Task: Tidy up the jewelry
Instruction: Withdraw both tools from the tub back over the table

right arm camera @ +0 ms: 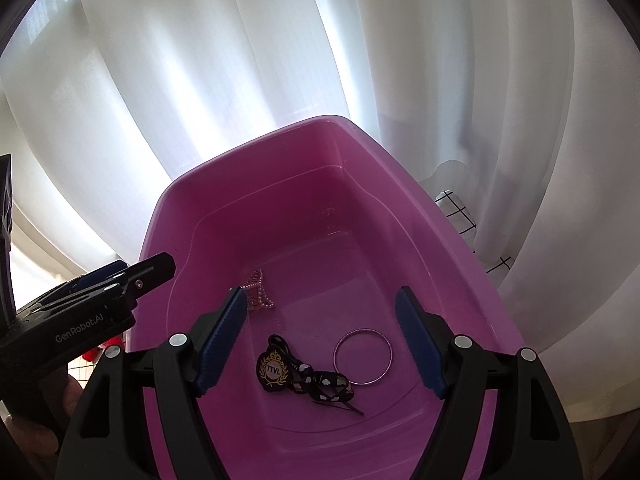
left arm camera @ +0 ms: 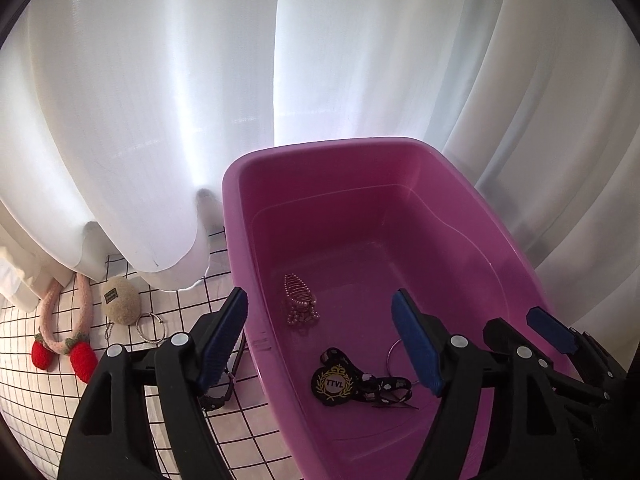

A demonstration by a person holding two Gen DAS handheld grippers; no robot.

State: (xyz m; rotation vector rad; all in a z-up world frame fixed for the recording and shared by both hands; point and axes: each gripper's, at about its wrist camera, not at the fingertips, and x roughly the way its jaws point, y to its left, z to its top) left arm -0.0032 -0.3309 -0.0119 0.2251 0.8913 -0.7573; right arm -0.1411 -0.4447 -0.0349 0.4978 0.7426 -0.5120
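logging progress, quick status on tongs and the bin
Left tongs open, empty. Right tongs open, empty. Pink bin holds bangle, pearl clip, TTVL badge. Strawberry charm outside.

A home, likely by a window: sheer white curtains (left arm camera: 160,120) glow with daylight from nine to three o'clock, above a white black-gridded tablecloth (left arm camera: 256,432) bearing a pink plastic tub (left arm camera: 236,216) and, at eight o'clock, knitted strawberry trinkets (left arm camera: 82,356).

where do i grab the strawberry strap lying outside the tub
Grip the strawberry strap at the pink fuzzy loop above the two red berries, coming straight down with the left gripper, which is open. It lies flat on the grid cloth, and the cord is thin enough to pinch, with bare cloth either side.
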